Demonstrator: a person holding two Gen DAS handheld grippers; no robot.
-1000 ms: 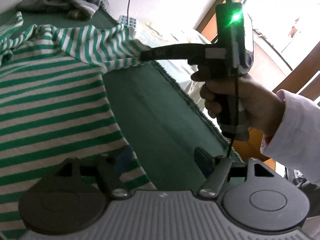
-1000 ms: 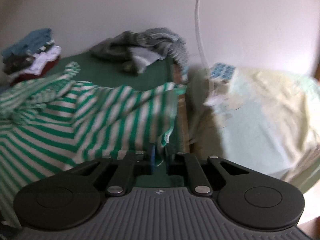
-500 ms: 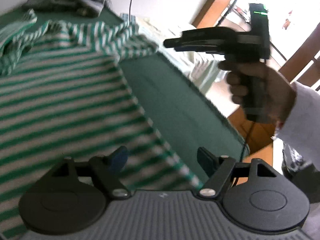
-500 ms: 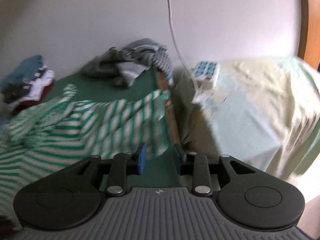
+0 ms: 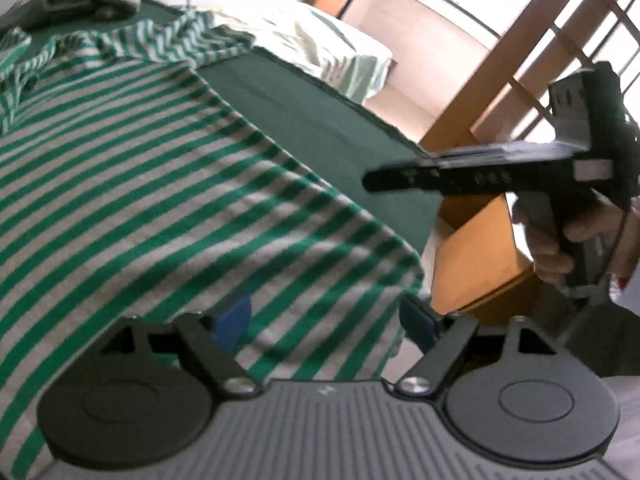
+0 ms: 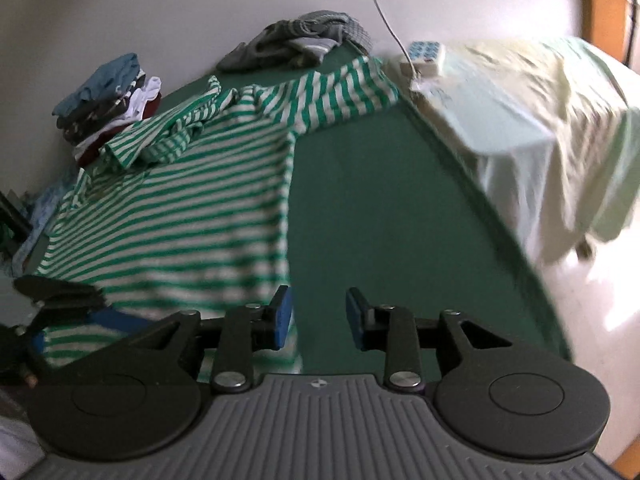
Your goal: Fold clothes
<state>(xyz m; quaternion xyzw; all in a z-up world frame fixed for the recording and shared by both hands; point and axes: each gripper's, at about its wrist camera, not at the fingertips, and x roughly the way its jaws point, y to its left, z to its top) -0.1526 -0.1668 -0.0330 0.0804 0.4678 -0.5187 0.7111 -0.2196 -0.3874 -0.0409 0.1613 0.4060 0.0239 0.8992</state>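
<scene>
One striped shirt, green and white, is spread flat over the dark green cloth that covers the work surface; seen from the right wrist, it fills the area from 9 to 12 o'clock, with its collar bunched at 10 o'clock and one sleeve laid out toward 12 o'clock. A heap of grey garments is seen at the far edge of the cloth at 12 o'clock, against a plain pale wall. A stack of folded clothes is placed at 10 o'clock, beside the shirt's collar. At 2 o'clock a bed under a pale yellow-green sheet is set just beside the green surface, and a white cable is hung down the wall to a power strip at its corner. A light floor is seen at 4 o'clock.

The right gripper is held above bare green cloth just beside the shirt's hem, its jaws parted and empty. From the left wrist, the left gripper is seen over the shirt's lower corner, its jaws spreading wider, with striped fabric lying beneath them but not pinched. Wooden window bars are seen at 2 o'clock in that view, behind the hand grasping the right tool's handle.
</scene>
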